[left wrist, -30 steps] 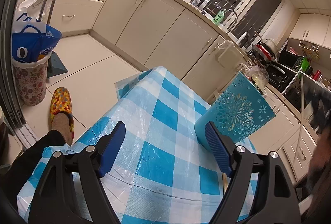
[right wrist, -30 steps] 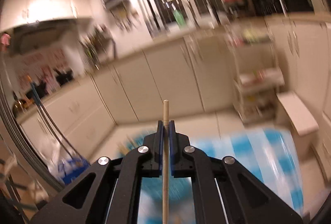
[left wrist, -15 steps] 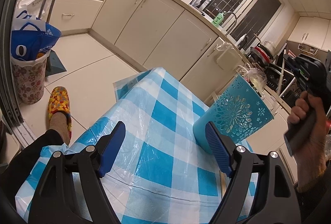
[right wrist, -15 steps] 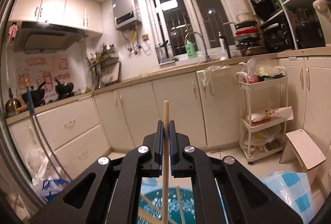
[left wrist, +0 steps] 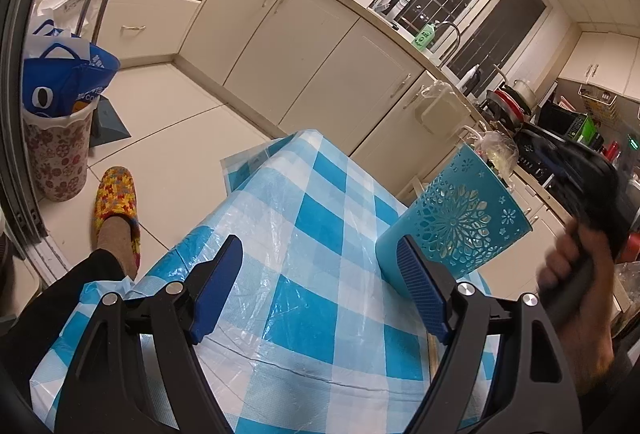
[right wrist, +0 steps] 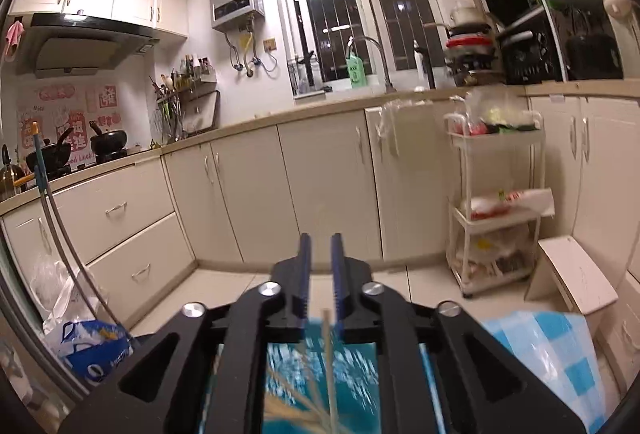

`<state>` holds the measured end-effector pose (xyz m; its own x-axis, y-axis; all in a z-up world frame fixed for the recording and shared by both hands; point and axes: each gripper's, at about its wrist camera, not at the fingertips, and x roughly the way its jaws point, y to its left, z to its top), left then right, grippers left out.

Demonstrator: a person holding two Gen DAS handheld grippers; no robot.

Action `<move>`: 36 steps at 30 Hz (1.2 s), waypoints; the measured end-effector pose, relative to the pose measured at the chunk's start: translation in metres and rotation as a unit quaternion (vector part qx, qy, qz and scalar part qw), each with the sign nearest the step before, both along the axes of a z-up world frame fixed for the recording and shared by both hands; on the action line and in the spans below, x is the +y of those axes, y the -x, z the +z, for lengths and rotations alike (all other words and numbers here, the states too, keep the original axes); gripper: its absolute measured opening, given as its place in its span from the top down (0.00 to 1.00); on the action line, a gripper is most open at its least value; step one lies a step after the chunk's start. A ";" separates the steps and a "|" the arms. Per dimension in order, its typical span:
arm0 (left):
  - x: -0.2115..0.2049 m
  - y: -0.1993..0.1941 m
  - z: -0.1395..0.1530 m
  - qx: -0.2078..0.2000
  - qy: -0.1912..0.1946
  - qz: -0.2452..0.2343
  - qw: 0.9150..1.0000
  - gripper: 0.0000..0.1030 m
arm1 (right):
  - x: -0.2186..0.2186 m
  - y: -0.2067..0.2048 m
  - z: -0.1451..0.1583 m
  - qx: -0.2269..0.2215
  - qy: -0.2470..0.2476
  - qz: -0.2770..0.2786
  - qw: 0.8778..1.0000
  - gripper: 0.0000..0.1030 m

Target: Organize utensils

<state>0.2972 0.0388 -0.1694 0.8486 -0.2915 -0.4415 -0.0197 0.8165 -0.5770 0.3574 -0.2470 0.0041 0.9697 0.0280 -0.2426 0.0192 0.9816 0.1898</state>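
Observation:
A teal cut-out utensil holder [left wrist: 460,230] stands on the blue-and-white checked tablecloth [left wrist: 304,250]. My left gripper [left wrist: 320,286] is open and empty, low over the cloth, its right finger just in front of the holder's base. My right gripper [right wrist: 321,262] is above the holder [right wrist: 320,370], jaws slightly apart with nothing between them. A blurred wooden chopstick [right wrist: 329,354] drops below the jaws into the holder, among other sticks. In the left wrist view the right gripper's handle [left wrist: 588,201] and the hand show blurred at the right of the holder.
A wooden stick [left wrist: 432,354] lies on the cloth by the left gripper's right arm. A floral bin with a blue bag [left wrist: 60,137] stands on the floor at left. A white trolley [right wrist: 496,201] and kitchen cabinets [right wrist: 320,189] lie beyond the table.
My right gripper has opened slightly and let go of the chopstick, which has dropped into the holder. The right gripper has moved lower. The left gripper has stayed put.

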 end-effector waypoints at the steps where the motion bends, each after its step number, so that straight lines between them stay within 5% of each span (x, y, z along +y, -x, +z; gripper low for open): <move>1: 0.000 -0.001 0.000 0.001 -0.002 0.001 1.000 0.26 | -0.002 0.013 0.000 0.000 -0.002 -0.001 1.000 0.82; 8: -0.012 0.007 0.015 0.007 -0.062 0.012 0.998 0.23 | -0.014 0.124 -0.022 0.044 -0.016 -0.018 0.999 0.63; 16: -0.032 0.045 0.045 -0.002 -0.116 -0.003 0.993 0.21 | -0.027 0.185 -0.086 0.160 -0.056 -0.030 0.985 0.63; 26: -0.049 0.078 0.075 -0.014 -0.169 -0.020 0.985 0.18 | -0.017 0.196 -0.113 0.219 -0.056 -0.014 0.974 0.61; 36: -0.039 0.079 0.059 0.027 -0.183 -0.027 0.982 0.15 | 0.018 0.157 -0.148 0.280 -0.007 0.014 0.960 0.61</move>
